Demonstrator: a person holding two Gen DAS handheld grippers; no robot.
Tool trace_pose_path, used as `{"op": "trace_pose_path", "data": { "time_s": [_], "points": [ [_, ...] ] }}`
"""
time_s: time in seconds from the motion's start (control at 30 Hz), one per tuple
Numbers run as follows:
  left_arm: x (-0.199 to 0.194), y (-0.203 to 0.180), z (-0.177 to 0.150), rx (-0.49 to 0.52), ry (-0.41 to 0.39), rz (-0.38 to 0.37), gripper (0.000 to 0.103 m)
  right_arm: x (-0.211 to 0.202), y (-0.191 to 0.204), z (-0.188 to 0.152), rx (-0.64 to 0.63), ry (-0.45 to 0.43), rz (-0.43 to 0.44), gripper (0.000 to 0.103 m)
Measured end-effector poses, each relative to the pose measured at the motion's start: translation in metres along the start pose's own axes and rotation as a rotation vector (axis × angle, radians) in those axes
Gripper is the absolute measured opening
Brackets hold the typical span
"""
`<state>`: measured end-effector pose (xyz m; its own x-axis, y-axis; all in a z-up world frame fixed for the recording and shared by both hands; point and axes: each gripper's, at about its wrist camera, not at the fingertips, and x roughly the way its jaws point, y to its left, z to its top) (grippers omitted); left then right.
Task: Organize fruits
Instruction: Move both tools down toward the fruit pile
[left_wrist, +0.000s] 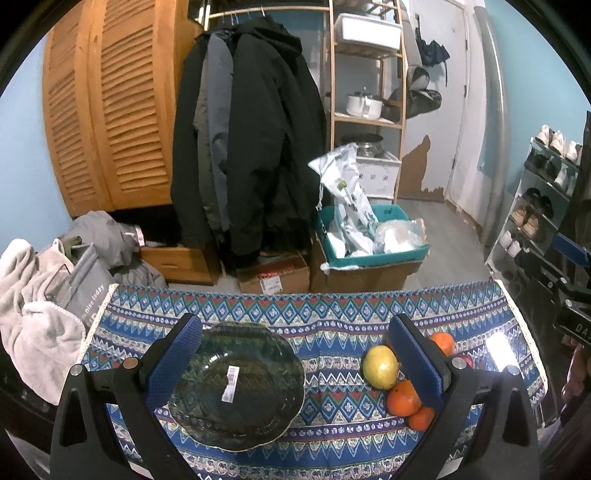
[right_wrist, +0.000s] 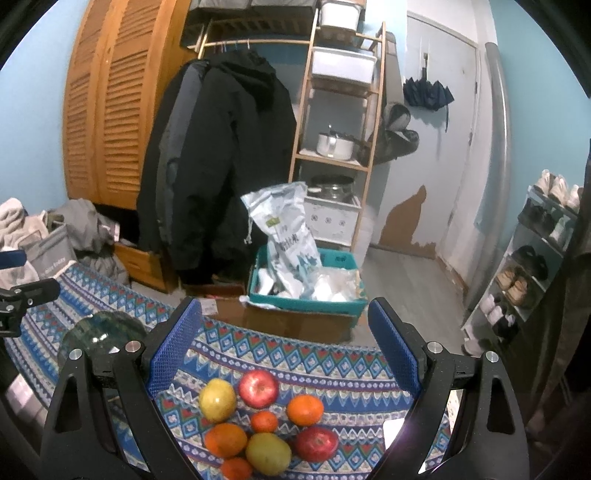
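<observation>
The fruit (right_wrist: 264, 421) lies in a loose cluster on the patterned cloth (left_wrist: 332, 325), just right of the glass plate (left_wrist: 236, 387), which holds nothing: sorting looks not yet begun. The left gripper (left_wrist: 295, 362) hangs over the plate, the right gripper (right_wrist: 284, 347) over the fruit, both spread wide and holding nothing. Beyond the cloth hang dark coats (left_wrist: 251, 147).

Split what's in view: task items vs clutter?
Task items:
- glass plate, bare, with a sticker
- fruit pile on the patterned cloth: two red apples, two yellow-green fruits, oranges
- left gripper and right gripper, jaws open

Clutter:
- hanging coats
- teal bin of bags
- shoe rack
- wooden shelf
- laundry pile
</observation>
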<state>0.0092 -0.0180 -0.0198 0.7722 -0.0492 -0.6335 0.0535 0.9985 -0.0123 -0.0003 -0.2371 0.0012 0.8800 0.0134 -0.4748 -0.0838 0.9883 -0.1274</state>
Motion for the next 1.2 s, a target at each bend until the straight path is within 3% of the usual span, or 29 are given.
{"op": "trace_pose_path", "data": {
  "time_s": [0.33,0.83,1.2],
  "points": [
    [0.04,-0.008,-0.016,0.011,0.125,-0.02,0.102,0.025,-0.007,-0.016,-0.006,0.103,-0.024,0.09],
    [0.103,-0.039,-0.04,0.051,0.265,-0.025,0.102,0.089,-0.004,-0.082,-0.036,0.363,-0.047,0.09],
    [0.137,-0.065,-0.059,0.104,0.347,-0.053,0.102,0.128,-0.029,-0.123,0.043,0.507,-0.043,0.089]
  ]
}}
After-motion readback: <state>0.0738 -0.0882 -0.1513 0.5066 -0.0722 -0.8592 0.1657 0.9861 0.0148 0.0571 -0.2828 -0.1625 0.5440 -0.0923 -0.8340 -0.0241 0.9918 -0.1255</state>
